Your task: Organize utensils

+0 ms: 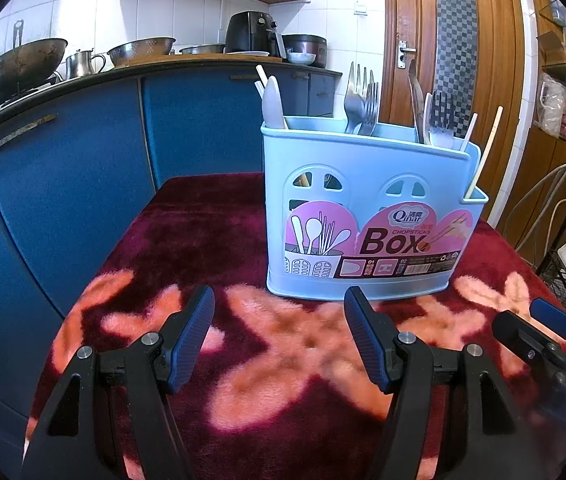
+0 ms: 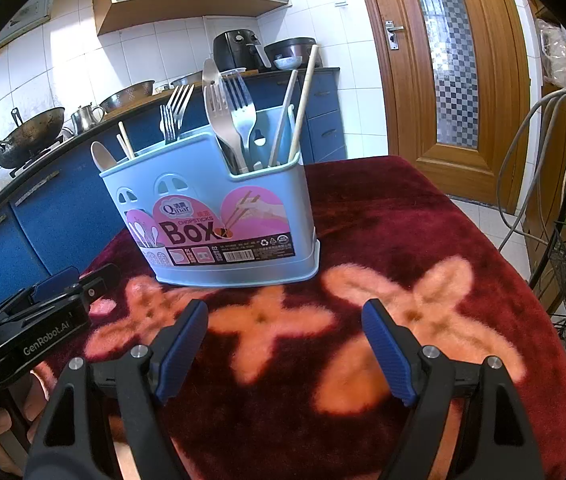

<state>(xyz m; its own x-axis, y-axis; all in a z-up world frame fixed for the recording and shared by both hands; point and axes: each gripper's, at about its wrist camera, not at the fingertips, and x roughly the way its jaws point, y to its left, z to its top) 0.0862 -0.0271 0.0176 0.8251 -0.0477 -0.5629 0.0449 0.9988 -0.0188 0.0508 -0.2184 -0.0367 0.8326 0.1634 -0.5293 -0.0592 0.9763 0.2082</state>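
Hovering low over the red floral blanket [image 1: 211,240], we kept both grippers empty, left gripper [image 1: 279,304] and right gripper [image 2: 285,316] each spread wide. The pale blue chopsticks box [image 1: 367,208] stood near the table's far edge, forks [image 1: 361,106], spoons and chopsticks [image 2: 301,108] mixed across its compartments. Sorting well, we judged, meant pinching one handle high and lifting straight up.

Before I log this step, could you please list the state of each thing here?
Left gripper: open, empty.
Right gripper: open, empty.
Utensil box: upright on the blanket.
Forks: standing in the box.
Chopsticks: leaning in the end compartment.
Door: closed.
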